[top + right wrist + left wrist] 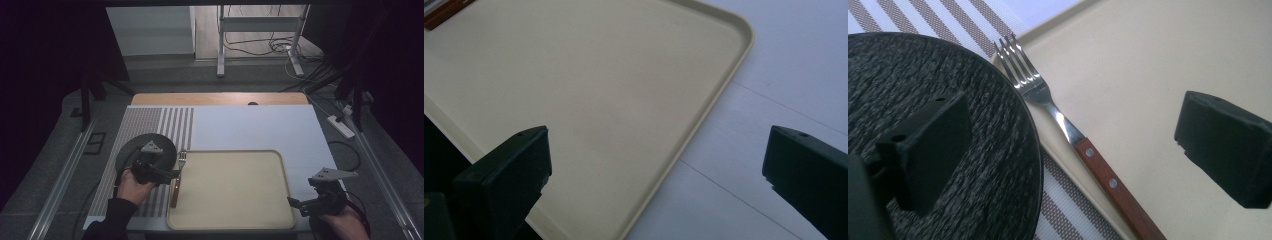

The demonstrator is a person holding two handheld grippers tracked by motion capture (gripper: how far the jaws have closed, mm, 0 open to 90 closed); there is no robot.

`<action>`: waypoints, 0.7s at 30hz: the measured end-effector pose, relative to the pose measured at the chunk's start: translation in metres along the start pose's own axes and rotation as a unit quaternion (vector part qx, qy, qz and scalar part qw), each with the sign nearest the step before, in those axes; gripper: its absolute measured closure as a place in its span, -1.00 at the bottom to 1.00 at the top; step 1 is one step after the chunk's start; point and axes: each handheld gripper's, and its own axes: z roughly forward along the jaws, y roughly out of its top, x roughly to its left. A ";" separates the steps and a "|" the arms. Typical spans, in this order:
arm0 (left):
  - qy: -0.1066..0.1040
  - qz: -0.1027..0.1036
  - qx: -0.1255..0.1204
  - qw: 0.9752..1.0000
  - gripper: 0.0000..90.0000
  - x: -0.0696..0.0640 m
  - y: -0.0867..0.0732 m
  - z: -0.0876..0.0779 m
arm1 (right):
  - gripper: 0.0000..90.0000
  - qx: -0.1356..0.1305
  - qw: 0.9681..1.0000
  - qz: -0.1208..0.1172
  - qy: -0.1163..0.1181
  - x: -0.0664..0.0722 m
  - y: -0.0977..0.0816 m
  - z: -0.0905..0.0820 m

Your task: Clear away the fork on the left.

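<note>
A fork [176, 179] with a red-brown wooden handle lies along the left rim of the beige tray [230, 192], tines pointing away from me. A dark round plate [131, 148] sits just left of it. My left gripper [172, 176] hovers over the fork's neck, open. In the left gripper view the fork [1068, 131] runs between the two black jaws without touching them, one jaw over the plate [998, 150], the other over the tray [1148, 60]. My right gripper [296, 204] is open at the tray's front right corner, with only tray [599, 75] and mat between the jaws.
A brown-striped placemat [150, 122] lies under the plate, with a white mat [260, 125] beside it. A wooden table edge [220, 98] runs along the back. On the floor beyond are a stand and a power strip [341, 126] with cables.
</note>
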 end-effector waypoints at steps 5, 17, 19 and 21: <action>0.005 -0.002 -0.005 1.000 -0.98 0.001 -0.005 -0.005 | -1.00 -0.003 1.000 0.004 0.001 0.000 0.000 0.000; 0.016 -0.009 -0.027 0.999 -1.00 0.003 -0.017 -0.019 | -1.00 -0.003 1.000 0.006 0.000 -0.001 0.000 0.000; 0.016 -0.011 -0.030 0.999 -1.00 0.004 -0.019 -0.022 | -1.00 -0.004 1.000 0.006 0.000 -0.001 0.000 0.000; 0.015 -0.013 -0.033 0.999 -1.00 0.005 -0.021 -0.024 | -1.00 -0.002 1.000 0.006 -0.001 -0.001 0.000 0.000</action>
